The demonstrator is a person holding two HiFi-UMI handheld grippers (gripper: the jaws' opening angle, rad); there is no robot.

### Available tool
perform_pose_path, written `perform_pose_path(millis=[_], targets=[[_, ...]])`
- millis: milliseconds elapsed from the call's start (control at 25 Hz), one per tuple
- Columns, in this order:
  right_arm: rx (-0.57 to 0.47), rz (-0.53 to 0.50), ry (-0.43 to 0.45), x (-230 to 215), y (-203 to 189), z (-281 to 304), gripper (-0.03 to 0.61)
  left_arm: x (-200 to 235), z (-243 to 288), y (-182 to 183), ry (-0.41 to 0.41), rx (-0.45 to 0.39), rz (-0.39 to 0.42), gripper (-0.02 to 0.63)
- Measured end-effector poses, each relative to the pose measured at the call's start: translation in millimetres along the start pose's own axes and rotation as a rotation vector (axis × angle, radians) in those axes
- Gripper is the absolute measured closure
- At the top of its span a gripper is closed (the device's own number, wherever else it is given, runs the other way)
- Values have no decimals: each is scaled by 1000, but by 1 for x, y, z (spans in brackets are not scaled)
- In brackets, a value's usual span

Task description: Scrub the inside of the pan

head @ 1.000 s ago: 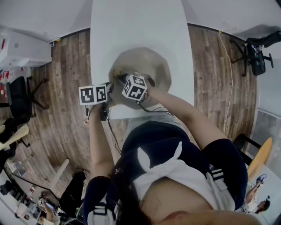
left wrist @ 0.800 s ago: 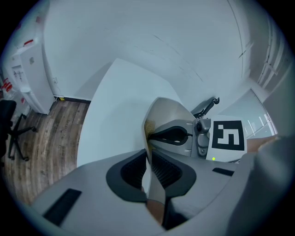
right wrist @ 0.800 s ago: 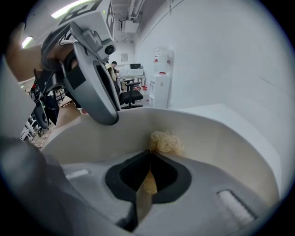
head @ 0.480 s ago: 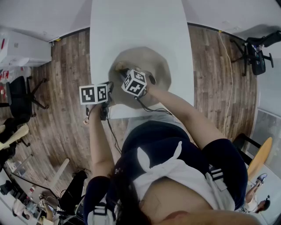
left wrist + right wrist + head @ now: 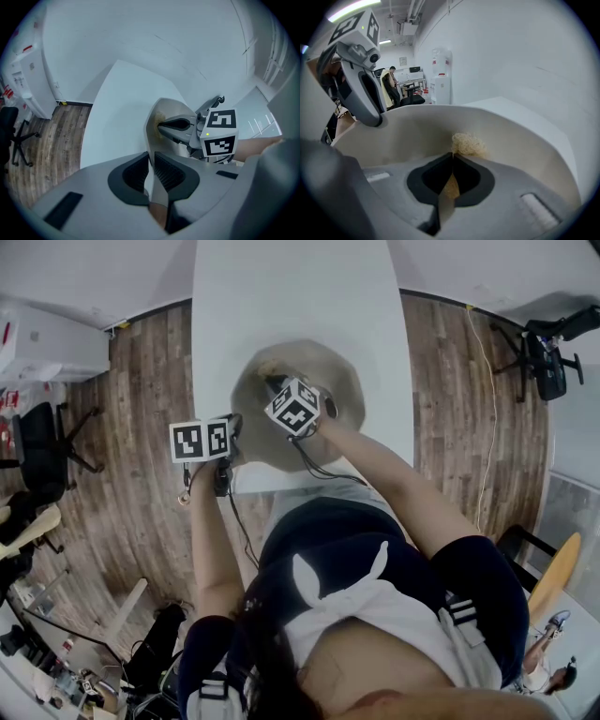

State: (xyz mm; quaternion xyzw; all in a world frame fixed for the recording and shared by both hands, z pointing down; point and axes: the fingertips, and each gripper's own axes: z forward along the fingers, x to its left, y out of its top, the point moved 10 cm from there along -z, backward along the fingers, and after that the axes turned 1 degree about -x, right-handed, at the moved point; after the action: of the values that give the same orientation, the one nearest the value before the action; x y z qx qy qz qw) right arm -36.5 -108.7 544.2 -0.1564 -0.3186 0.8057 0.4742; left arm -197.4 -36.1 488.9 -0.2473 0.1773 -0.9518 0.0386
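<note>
1. Where the white table (image 5: 281,296) nears its front edge, the left gripper (image 5: 151,172) stands at the left side of the round beige pan (image 5: 342,381), with its jaws narrowed onto the thin rim and a pad pressing each face.
2. The pan rests on the table, close to that front edge.
3. Inside the pan, the right gripper (image 5: 452,161) has its jaws pinched together on a tan fibrous scrubber (image 5: 467,144). The scrubber's tuft pokes past the tips and touches the pan's inner wall.
</note>
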Motion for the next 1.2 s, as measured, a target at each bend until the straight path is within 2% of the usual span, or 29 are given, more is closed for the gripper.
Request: perform_pose_path(millis=[240,520,1000,1200], targets=[[17,54,-62,-13,-7,-1,574,0,3,-1,0,-3,-2,568],[81,98,-195,-25,-16,-8,574,3,2,-2,-9,-8,-10,568],[251,101,-235,-41,-20,-23,574,1,-1,-4,-9,-14,-4,569],[325,115,-216,-46,-24,-28,574,0,-1,-6,-7,-19,-2,568]])
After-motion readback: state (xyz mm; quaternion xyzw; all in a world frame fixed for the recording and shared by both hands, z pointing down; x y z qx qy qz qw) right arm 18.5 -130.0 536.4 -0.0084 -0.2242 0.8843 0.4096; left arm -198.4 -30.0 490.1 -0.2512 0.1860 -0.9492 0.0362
